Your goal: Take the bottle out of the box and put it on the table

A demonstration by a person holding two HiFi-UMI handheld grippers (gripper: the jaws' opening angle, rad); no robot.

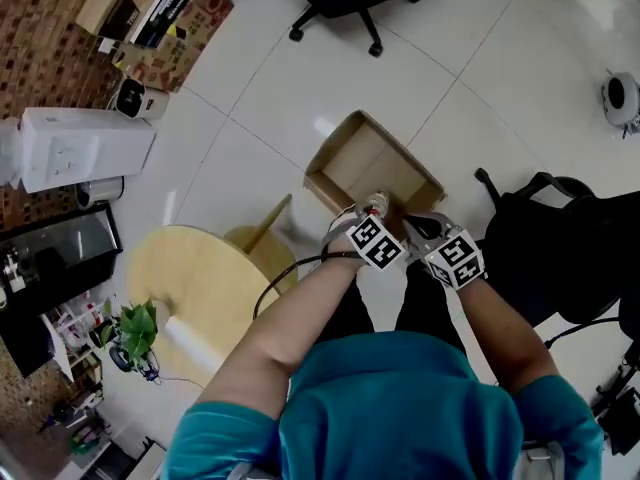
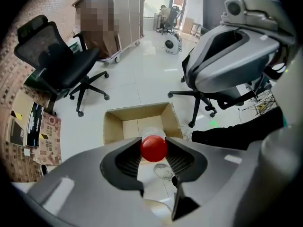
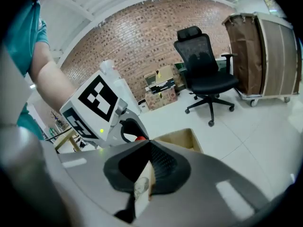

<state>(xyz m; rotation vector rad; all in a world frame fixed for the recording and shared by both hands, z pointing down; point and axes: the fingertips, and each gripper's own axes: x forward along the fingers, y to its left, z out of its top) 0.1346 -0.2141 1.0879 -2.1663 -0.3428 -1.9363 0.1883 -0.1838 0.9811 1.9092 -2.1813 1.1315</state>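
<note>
Left gripper view — left gripper [image 2: 154,146] clamps clear bottle [image 2: 154,132] by red cap [image 2: 153,149]; right gripper [image 3: 149,144] closed, empty.

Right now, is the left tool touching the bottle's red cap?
Touching. The left gripper view shows the red cap squeezed between both pads of the left tool, with no gap on either side.

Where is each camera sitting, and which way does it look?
Head view: on the person's head, looking steeply down at the cardboard box; both forearms show.
Left gripper view: on the left gripper, looking along jaws gripping the bottle, into the box.
Right gripper view: on the right gripper, jaws shut, facing a brick wall; an arm shows.
All three show the box.
</note>
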